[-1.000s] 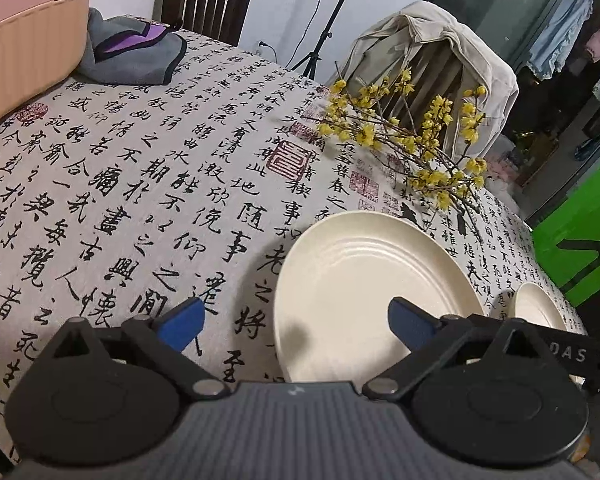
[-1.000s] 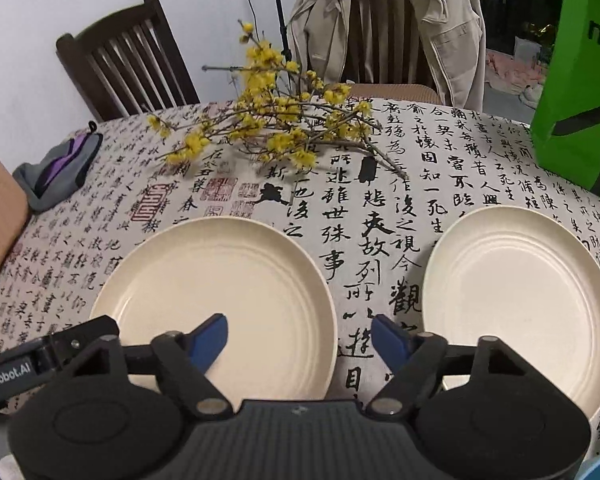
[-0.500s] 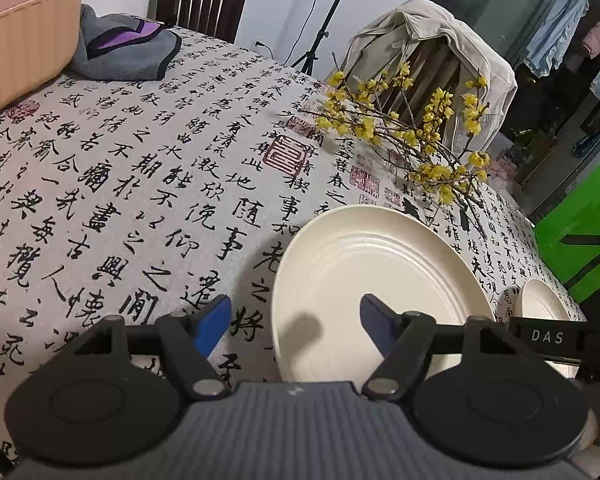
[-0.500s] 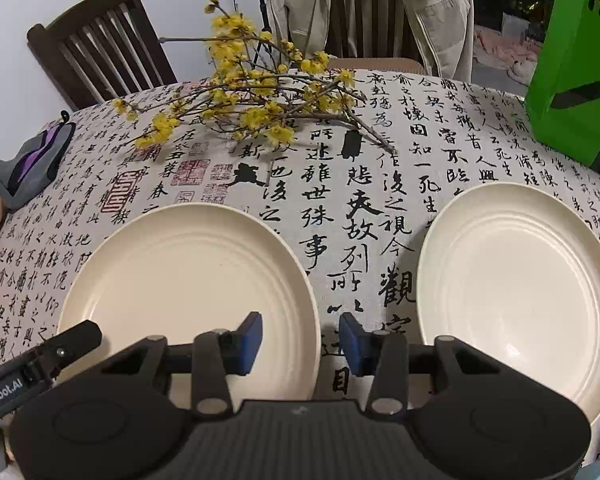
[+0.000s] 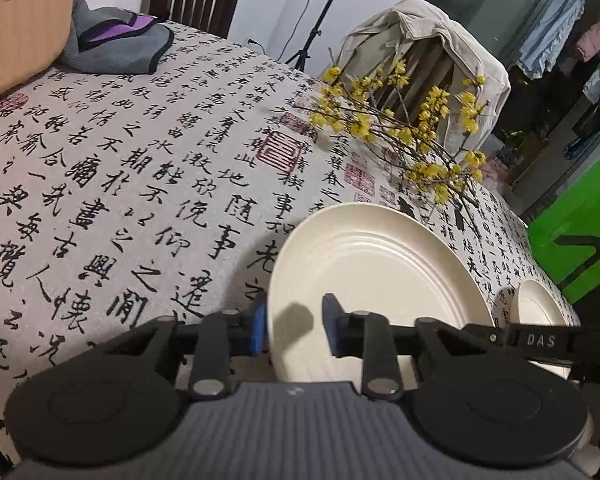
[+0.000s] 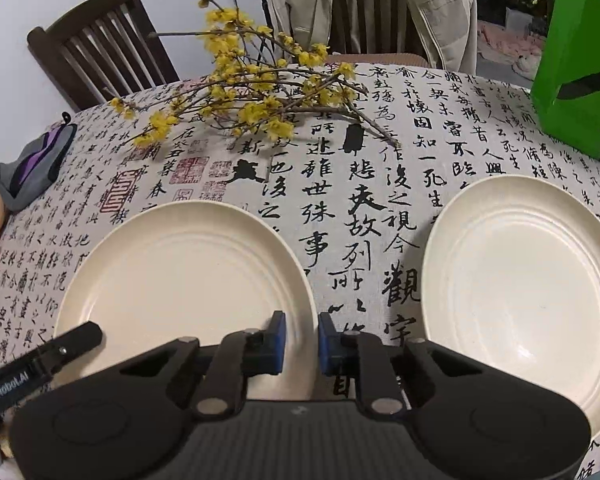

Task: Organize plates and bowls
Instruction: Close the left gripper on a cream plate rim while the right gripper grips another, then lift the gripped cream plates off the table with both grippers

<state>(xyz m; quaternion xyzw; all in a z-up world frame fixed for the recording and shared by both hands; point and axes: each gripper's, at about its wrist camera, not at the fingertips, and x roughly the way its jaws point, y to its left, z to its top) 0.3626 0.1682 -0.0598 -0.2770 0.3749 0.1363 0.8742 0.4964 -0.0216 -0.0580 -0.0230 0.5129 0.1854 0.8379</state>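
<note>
Two cream plates lie on the calligraphy tablecloth (image 5: pixel 140 168). My left gripper (image 5: pixel 295 326) straddles the left rim of the left plate (image 5: pixel 380 264); its jaws are closing, with the rim between the blue pads and a gap still showing. In the right wrist view my right gripper (image 6: pixel 302 338) is closing on the same left plate (image 6: pixel 188 272) at its right rim, which fills the narrow space between the pads. The right plate (image 6: pixel 528 280) lies apart to the right, untouched, and only its edge (image 5: pixel 536 308) shows in the left wrist view.
A yellow flowering branch (image 6: pixel 260 92) lies just beyond the plates. A grey and purple pouch (image 5: pixel 116 44) and a tan case (image 5: pixel 16 20) sit at the far left. A green bag (image 6: pixel 576 60) stands at the right edge. Chairs, one with a jacket (image 5: pixel 420 48), ring the table.
Both grippers' jaws have gone from wide apart to narrow, each around a rim of the left plate. The plates have not moved.
</note>
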